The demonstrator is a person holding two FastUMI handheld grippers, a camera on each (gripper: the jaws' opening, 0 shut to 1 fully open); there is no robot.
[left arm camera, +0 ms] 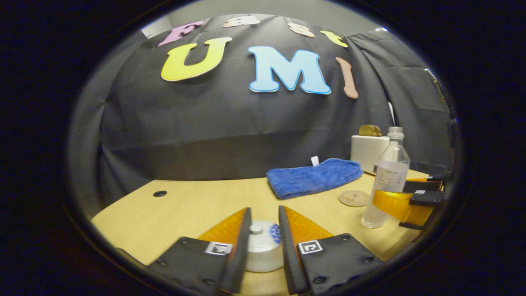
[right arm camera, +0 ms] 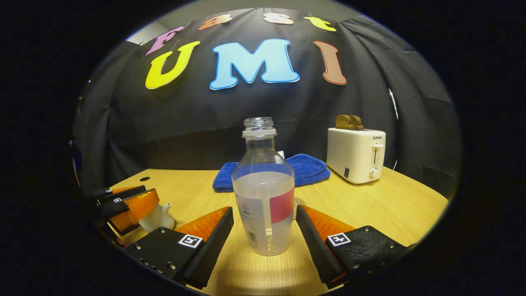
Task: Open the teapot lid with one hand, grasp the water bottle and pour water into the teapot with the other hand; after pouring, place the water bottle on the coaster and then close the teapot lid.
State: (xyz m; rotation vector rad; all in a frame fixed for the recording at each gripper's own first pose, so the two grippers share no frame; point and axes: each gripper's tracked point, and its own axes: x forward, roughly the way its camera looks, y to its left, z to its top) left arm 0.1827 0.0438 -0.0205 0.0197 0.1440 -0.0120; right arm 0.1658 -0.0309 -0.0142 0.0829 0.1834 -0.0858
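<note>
Table (right arm camera: 370, 205) holds toaster (right arm camera: 356, 154), blue towel (right arm camera: 306, 168), seemingly coaster (left arm camera: 354, 198) behind bottle (right arm camera: 264, 193).

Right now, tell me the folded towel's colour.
Blue; the towel shows best in the left gripper view.

Left gripper view — we look from low over the near-left part of the table (left arm camera: 172, 205), facing the far cloth wall, with the left gripper (left arm camera: 265, 222) at the bottom edge and the teapot (left arm camera: 263, 246) very near between its fingers. At the right margin we see the water bottle (left arm camera: 388, 183) and the right gripper (left arm camera: 415, 201) beside it.

Right gripper view — we look from low over the near-right part, also facing the far wall, with the right gripper (right arm camera: 265, 218) at the bottom and the bottle close and central. The left gripper (right arm camera: 127, 207) sits at the left margin.

Shared by both: the bottle, teapot, blue towel (right arm camera: 306, 168), toaster (right arm camera: 356, 154), coaster (left arm camera: 353, 198), the table's far part.
</note>
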